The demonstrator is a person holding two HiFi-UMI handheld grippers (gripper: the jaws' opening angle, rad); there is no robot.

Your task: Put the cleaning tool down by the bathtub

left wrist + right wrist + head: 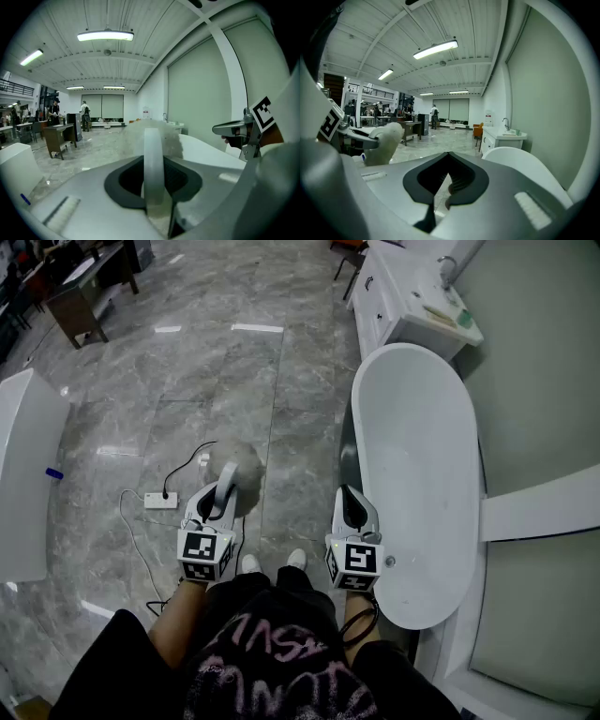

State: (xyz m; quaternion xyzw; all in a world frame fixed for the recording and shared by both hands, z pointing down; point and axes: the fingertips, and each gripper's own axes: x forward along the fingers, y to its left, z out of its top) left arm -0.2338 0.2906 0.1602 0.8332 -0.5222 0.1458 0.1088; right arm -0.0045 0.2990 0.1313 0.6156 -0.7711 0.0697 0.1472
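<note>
My left gripper [223, 491] gripped the cleaning tool [153, 159] by its handle, fluffy head over the floor [234, 381] at mid-frame. My right gripper [350, 495], jaws together, held nothing. The bathtub [417, 456] lay right of frame, and the tool was not yet put down.

Left gripper [223, 491] held out front at waist height, jaws clamped on cleaning tool [246, 463] handle. Right gripper [350, 502] alongside, level, jaws together, empty.

Glossy white bathtub [412, 446], polished marble floor [234, 381]
</note>
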